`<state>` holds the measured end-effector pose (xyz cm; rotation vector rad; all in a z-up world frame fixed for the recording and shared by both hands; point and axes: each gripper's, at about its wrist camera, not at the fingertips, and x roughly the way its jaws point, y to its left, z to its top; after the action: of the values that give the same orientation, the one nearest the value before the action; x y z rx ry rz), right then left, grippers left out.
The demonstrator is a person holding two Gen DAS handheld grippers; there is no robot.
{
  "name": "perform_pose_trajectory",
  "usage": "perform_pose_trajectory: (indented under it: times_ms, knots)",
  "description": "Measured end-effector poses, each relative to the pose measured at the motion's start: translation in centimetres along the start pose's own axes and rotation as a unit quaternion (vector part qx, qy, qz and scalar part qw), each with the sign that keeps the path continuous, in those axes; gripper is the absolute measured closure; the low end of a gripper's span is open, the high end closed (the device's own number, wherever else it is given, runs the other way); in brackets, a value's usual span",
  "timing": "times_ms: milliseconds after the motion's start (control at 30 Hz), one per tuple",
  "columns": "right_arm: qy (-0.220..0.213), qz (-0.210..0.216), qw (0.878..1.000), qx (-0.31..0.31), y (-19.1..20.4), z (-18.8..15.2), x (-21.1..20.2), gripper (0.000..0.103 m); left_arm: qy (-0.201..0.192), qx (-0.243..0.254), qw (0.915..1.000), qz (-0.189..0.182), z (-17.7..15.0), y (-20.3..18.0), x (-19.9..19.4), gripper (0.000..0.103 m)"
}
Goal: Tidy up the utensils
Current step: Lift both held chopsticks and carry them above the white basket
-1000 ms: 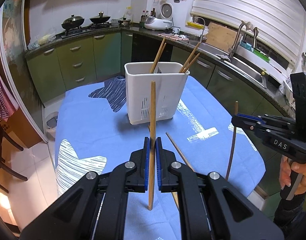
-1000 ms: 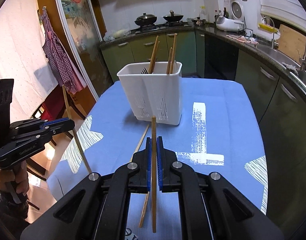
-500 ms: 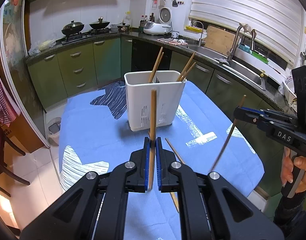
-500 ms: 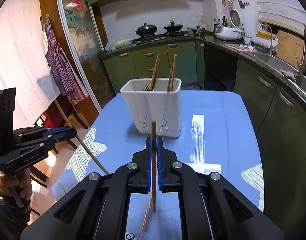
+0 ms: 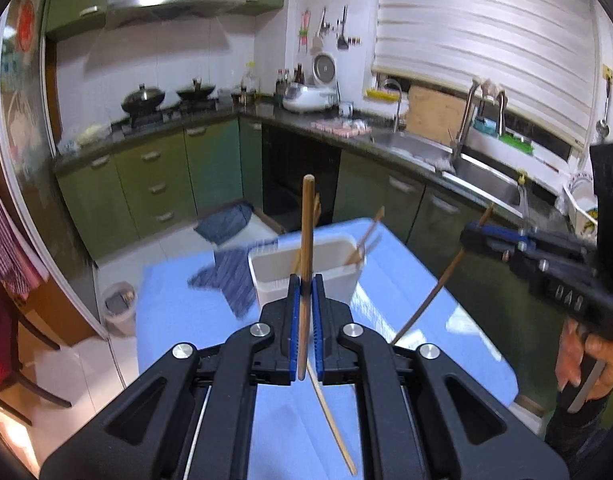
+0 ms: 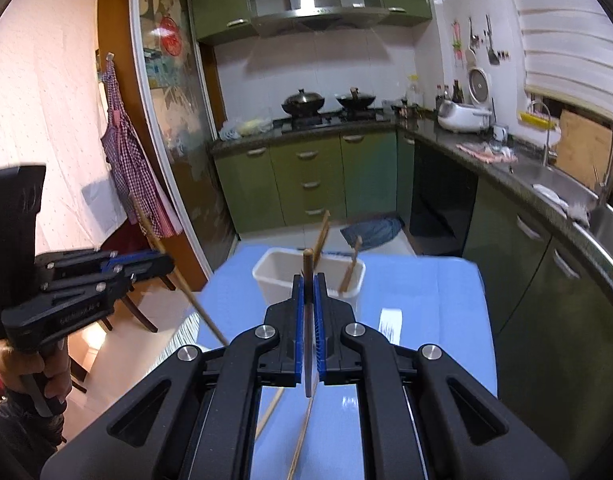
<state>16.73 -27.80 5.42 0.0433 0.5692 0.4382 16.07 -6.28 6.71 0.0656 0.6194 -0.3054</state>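
My left gripper (image 5: 305, 282) is shut on a wooden chopstick (image 5: 306, 216) that stands nearly upright between its blue pads. It is raised above the blue-clothed table (image 5: 178, 304), in front of the white utensil holder (image 5: 338, 276). My right gripper (image 6: 309, 282) is likewise shut on a second chopstick (image 6: 307, 258), with the holder (image 6: 276, 280) just beyond it. Several chopsticks lean inside the holder. In the left wrist view the right gripper (image 5: 468, 236) carries its chopstick (image 5: 434, 296) at a slant. The right wrist view shows the left gripper (image 6: 164, 266). One loose chopstick (image 5: 330, 420) lies on the cloth.
Green cabinets and a dark counter with a sink (image 5: 486, 184) run along the right and back. A stove with two woks (image 6: 326, 102) stands at the rear. A wooden chair (image 6: 134, 308) and a hanging checked apron (image 6: 130, 160) are on the left. A small bin (image 5: 118, 306) sits on the floor.
Both grippers have risen with their chopsticks, whose lower ends have lifted off the cloth. The holder and table now sit lower in both views. The right gripper's chopstick has tilted.
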Motion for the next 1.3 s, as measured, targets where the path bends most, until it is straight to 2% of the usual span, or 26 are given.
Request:
perform_pose_trajectory:
  times_ms: [233, 467, 633, 733, 867, 1100, 1233, 1300]
  knots:
    - [-0.009, 0.001, 1.0, -0.015, 0.5, 3.2, 0.3, 0.097, -0.058, -0.002, 0.9982, 0.017, 5.5, -0.1, -0.3, 0.097]
    - [-0.002, 0.004, 1.0, -0.017, 0.3, 3.8, 1.2, 0.097, -0.073, -0.029, 0.9962, 0.038, 7.6, 1.1, 3.9, 0.097]
    - [0.003, 0.001, 1.0, -0.015, -0.4, 3.8, 1.8, 0.097, -0.052, -0.037, 0.9971, 0.042, 6.9, 1.8, 7.1, 0.097]
    - [0.001, 0.001, 1.0, -0.013, -0.3, 4.2, 2.2, 0.097, -0.024, -0.03, 0.9983, 0.043, 5.9, 1.9, 9.0, 0.097]
    - [-0.006, 0.003, 1.0, -0.013, -0.1, 5.0, 2.4, 0.097, -0.002, -0.027, 0.9987, 0.042, 4.2, 2.1, 9.9, 0.088]
    - [-0.054, 0.005, 0.999, -0.002, 0.5, 8.2, 1.4, 0.097, 0.001, -0.036, 0.9986, 0.038, 2.1, 3.3, 7.6, 0.086]
    - [-0.089, -0.011, 0.996, 0.01, 0.2, 10.9, 1.5, 0.097, -0.001, -0.027, 0.999, 0.036, 0.7, 3.0, 5.9, 0.075]
    - [-0.095, -0.014, 0.995, 0.018, -0.2, 11.9, 2.2, 0.097, -0.003, -0.021, 0.9991, 0.038, 0.1, 2.7, 5.1, 0.075]
